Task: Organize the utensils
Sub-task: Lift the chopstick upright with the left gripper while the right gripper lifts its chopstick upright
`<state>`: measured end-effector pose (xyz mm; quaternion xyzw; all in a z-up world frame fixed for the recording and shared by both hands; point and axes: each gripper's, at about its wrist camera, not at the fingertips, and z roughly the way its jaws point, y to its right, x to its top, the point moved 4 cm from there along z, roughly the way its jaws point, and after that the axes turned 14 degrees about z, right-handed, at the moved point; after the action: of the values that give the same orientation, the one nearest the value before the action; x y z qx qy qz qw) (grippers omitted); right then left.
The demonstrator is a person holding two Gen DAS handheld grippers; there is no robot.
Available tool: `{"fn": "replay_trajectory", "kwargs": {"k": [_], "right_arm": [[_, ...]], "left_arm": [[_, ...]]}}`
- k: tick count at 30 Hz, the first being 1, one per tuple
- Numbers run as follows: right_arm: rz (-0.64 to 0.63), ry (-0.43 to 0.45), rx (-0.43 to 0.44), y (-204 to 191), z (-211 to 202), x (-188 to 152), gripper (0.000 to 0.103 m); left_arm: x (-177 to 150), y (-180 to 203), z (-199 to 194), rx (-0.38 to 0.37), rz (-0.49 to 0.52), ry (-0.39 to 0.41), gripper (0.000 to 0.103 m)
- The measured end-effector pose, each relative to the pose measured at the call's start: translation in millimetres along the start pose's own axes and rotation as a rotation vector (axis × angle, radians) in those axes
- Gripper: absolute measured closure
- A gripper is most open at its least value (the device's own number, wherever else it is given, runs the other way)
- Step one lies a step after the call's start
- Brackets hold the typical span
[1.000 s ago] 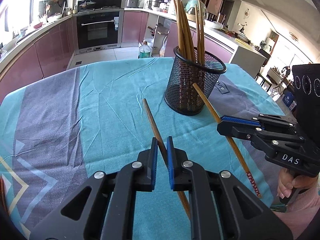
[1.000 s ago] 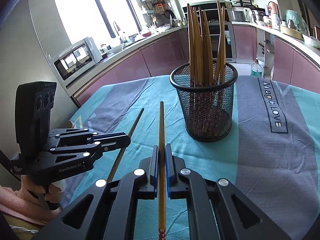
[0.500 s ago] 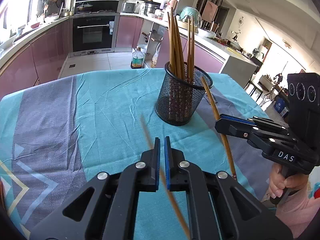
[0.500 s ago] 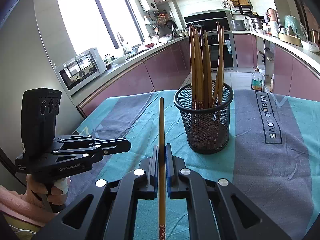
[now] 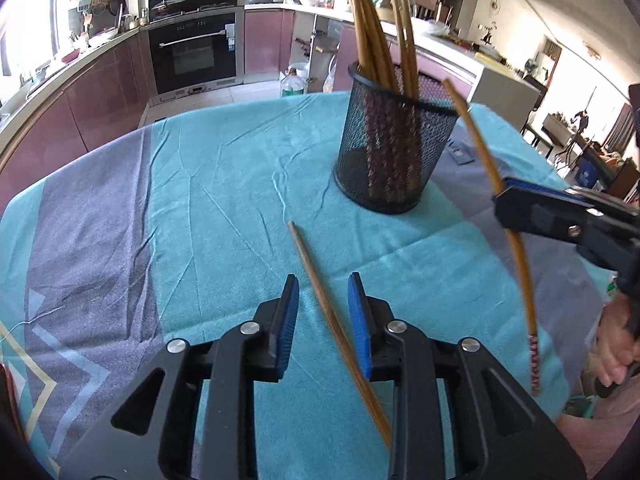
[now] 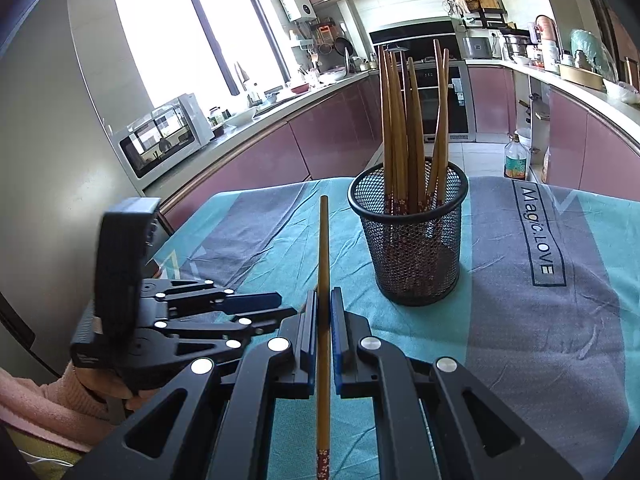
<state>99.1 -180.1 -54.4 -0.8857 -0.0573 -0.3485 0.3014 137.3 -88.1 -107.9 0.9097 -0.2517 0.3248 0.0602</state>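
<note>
The left gripper (image 5: 323, 316) is spread wide over a loose chopstick (image 5: 320, 300) lying on the tablecloth (image 5: 224, 184). The right gripper (image 6: 325, 332) pinches another chopstick (image 6: 323, 248), near the mesh holder (image 6: 412, 240) of chopsticks toward the table's far edge.

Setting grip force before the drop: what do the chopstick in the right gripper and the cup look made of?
Chopstick in the right gripper: looks like bamboo or wood, smooth tan finish, with a red patterned band at one end. Cup: black wire mesh, probably metal; you can see through its wall to the chopsticks inside.
</note>
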Motion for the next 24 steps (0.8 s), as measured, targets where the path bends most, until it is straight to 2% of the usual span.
{"fn": "replay_trajectory", "kwargs": {"k": [4, 9, 12, 24], "right_arm": [[0.001, -0.004, -0.001, 2, 1, 0, 0.098], [0.004, -0.003, -0.001, 2, 1, 0, 0.098], [0.003, 0.0, -0.001, 2, 1, 1, 0.098], [0.009, 0.023, 0.001, 2, -5, 3, 0.098]], "left_arm": [[-1, 2, 15, 0.021, 0.016, -0.032, 0.079], [2, 5, 20, 0.052, 0.03, -0.028, 0.082], [4, 7, 22, 0.061, 0.025, -0.024, 0.092], [8, 5, 8, 0.02, -0.015, 0.012, 0.094]]}}
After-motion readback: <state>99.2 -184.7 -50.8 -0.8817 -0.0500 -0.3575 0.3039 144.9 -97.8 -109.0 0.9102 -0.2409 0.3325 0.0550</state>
